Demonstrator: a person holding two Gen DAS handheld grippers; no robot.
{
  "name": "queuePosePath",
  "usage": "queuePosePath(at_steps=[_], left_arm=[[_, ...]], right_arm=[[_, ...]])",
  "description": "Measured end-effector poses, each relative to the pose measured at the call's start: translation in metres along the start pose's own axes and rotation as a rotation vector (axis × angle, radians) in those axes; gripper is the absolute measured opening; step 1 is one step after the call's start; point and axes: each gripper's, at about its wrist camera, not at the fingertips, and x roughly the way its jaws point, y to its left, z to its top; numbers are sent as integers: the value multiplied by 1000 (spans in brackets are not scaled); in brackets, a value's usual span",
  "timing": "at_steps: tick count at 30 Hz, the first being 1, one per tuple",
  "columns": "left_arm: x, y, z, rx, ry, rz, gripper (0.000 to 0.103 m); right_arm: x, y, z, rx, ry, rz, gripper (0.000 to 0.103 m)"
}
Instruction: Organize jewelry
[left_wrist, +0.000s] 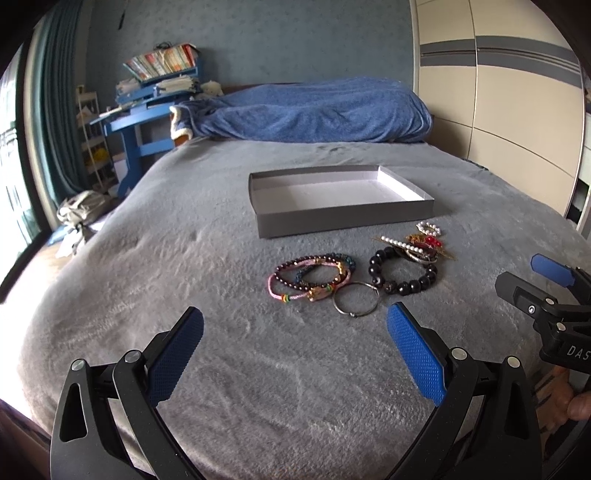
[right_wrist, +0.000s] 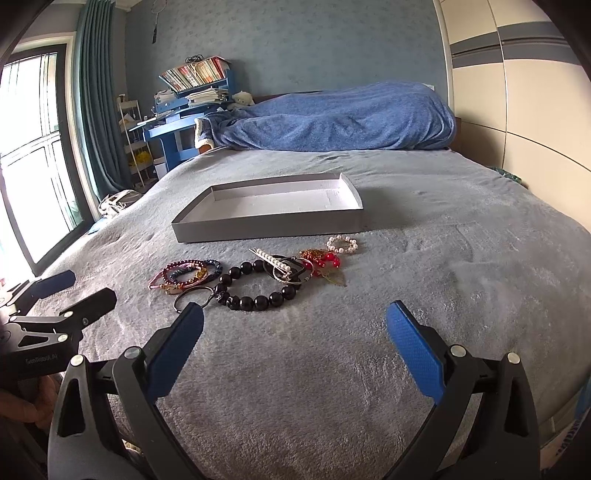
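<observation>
Grey fleece bedspread (left_wrist: 221, 369) holds everything: bracelet pile (left_wrist: 354, 273) just ahead of both spread-apart, empty grippers, left gripper (left_wrist: 295, 332) and right gripper (right_wrist: 295, 325), shallow grey cardboard tray (left_wrist: 343, 218) beyond.

Both the left gripper (left_wrist: 295, 328) and the right gripper (right_wrist: 295, 325) are held side by side, jaws spread wide, nothing gripped.

A shallow grey box (left_wrist: 343, 216) with a white inside lies open and empty on the grey bed blanket. Just in front of it lies the jewelry: a stack of thin beaded and pink cord bracelets (left_wrist: 312, 278), a plain metal ring (left_wrist: 356, 298), a black bead bracelet (left_wrist: 404, 271), a pearl hair clip (left_wrist: 400, 245), red beads (left_wrist: 432, 242) and a small pearl ring (left_wrist: 428, 229).
</observation>
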Motion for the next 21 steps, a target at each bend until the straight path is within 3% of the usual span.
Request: queuePosePath(at_steps=[21], left_arm=[[2,4,-1,-24,10,26,99]], right_arm=[[4,1,-1,-5,10,1,98]])
